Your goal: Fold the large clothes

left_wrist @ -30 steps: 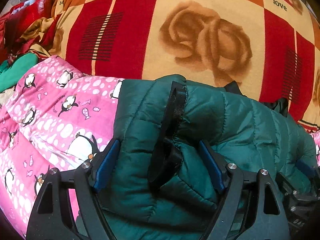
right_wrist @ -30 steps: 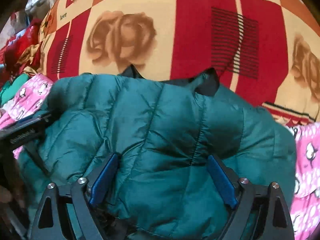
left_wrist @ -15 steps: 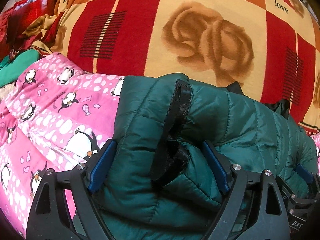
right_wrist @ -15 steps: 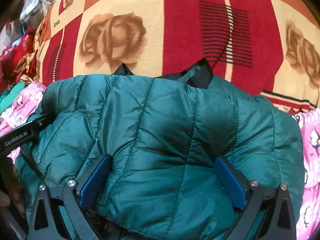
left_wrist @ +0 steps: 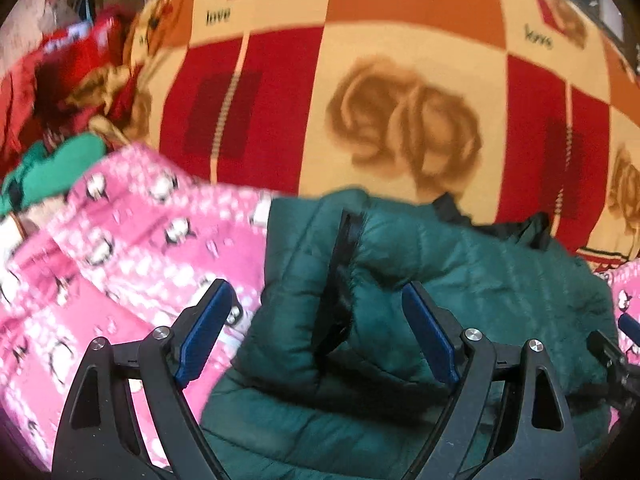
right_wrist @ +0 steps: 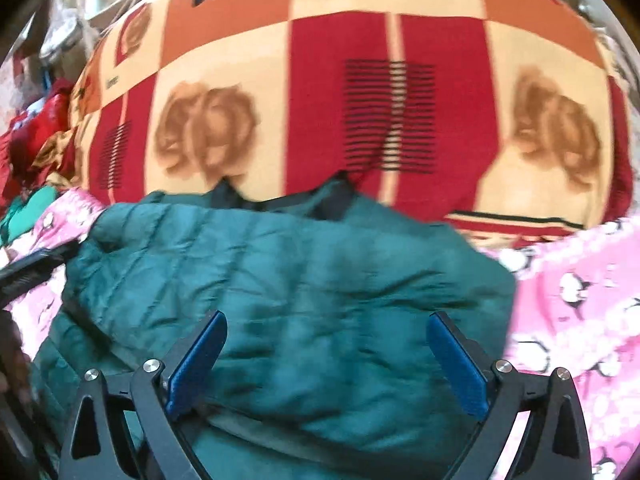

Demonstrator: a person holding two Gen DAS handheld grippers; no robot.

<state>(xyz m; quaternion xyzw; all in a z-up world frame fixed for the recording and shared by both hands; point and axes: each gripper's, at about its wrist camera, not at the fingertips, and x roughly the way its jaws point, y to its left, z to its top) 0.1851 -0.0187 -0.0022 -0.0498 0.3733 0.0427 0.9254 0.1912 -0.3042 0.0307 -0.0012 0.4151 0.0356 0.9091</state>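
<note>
Both my claws gape wide, gripping nothing: left gripper (left_wrist: 316, 334), right gripper (right_wrist: 326, 354) above folded green puffer jacket (right_wrist: 304, 280). Fold looks released; next, tidy black trim (left_wrist: 346, 240) at 12 o'clock.

Jacket (left_wrist: 400, 280) on penguin sheet (left_wrist: 132, 248), rose blanket (left_wrist: 400, 120) behind, clothes pile (left_wrist: 60, 92) left.

Rose-check blanket (left_wrist: 404, 80) behind; pink penguin cloth (left_wrist: 120, 248) left; red heap (left_wrist: 60, 76) far left.

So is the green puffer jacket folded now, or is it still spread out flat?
Folded. The green puffer jacket lies as a compact bundle on the pink penguin blanket, with layers doubled over along its left edge and no sleeve spread out.
</note>
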